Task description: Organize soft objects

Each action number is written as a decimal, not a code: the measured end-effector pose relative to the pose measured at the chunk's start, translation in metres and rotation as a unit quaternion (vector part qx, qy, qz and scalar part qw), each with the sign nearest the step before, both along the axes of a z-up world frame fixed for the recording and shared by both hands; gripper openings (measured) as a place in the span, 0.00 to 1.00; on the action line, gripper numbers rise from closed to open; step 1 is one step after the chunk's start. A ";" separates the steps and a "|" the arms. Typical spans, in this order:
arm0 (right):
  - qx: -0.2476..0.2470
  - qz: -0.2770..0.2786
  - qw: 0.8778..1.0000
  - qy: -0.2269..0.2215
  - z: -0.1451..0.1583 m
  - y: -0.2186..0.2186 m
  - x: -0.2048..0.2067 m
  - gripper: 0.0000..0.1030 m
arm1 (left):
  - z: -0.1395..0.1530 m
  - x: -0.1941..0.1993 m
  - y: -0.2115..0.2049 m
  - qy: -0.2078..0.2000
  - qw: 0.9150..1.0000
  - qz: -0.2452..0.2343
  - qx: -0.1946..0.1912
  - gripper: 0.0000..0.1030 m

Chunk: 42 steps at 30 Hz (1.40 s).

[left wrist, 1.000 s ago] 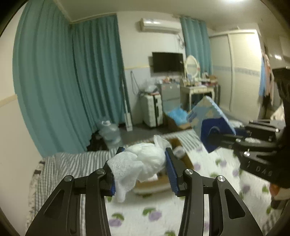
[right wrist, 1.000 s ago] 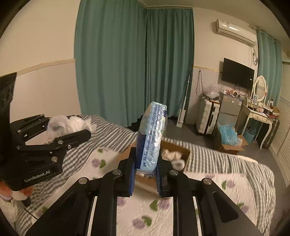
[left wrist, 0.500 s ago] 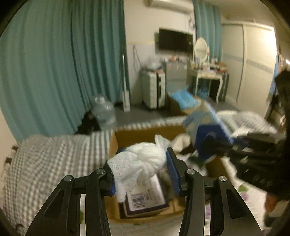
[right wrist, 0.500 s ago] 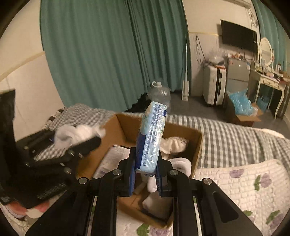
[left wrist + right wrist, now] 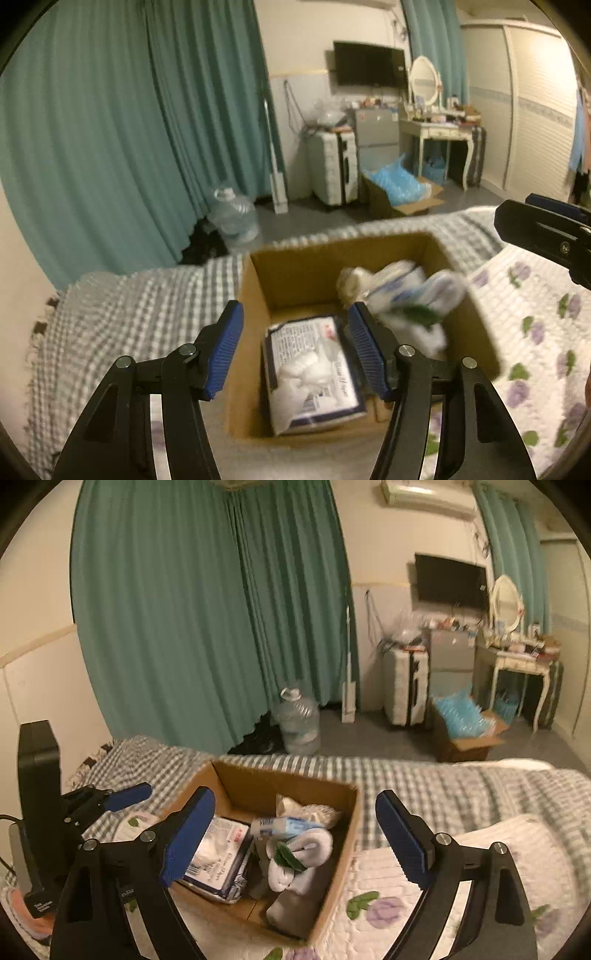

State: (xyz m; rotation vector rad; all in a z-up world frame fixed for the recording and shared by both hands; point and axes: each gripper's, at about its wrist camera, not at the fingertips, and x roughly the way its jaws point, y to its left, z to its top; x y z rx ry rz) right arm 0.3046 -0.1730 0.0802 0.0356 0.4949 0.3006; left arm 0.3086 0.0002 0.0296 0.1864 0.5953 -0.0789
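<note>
An open cardboard box (image 5: 295,266) (image 5: 343,830) sits on the bed. My left gripper (image 5: 295,350) is open and empty just above its near side. A white crumpled cloth (image 5: 295,373) lies below it on a flat printed pack (image 5: 343,387) (image 5: 221,849). My right gripper (image 5: 295,838) is open and empty above the box. The blue-and-white tissue pack (image 5: 280,825) (image 5: 417,291) lies on rolled soft items (image 5: 299,856) in the box's right part. The right gripper shows at the left wrist view's right edge (image 5: 543,229); the left gripper shows at the right wrist view's left (image 5: 110,799).
The bed has a grey checked blanket (image 5: 129,314) and a white floral quilt (image 5: 461,886). Beyond it stand teal curtains (image 5: 203,609), a water jug (image 5: 297,720), a suitcase (image 5: 406,686), a box of blue bags (image 5: 461,723) and a dressing table (image 5: 517,664).
Both grippers moved over the box and opened. The white cloth dropped from the left one and the tissue pack from the right one; both now lie in the box.
</note>
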 end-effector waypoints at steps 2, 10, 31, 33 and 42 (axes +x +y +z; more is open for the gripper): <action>0.000 -0.003 1.000 -0.016 0.026 -0.003 -0.021 0.87 | 0.026 -0.022 -0.004 -0.025 1.000 -0.002 0.004 0.58; -0.026 -0.032 0.992 -0.117 0.143 -0.007 -0.150 0.93 | 0.166 -0.167 -0.014 -0.179 0.984 -0.025 -0.007 0.89; -0.004 -0.044 0.982 -0.186 0.072 0.000 -0.244 1.00 | 0.107 -0.267 0.025 -0.292 0.954 0.039 -0.050 0.96; -0.016 -0.041 0.985 -0.164 0.039 0.006 -0.224 1.00 | 0.080 -0.246 0.028 -0.267 0.961 0.045 -0.055 0.96; -0.050 -0.044 0.995 -0.073 -0.064 0.020 -0.174 1.00 | -0.001 -0.209 0.037 -0.170 0.982 0.056 -0.065 0.96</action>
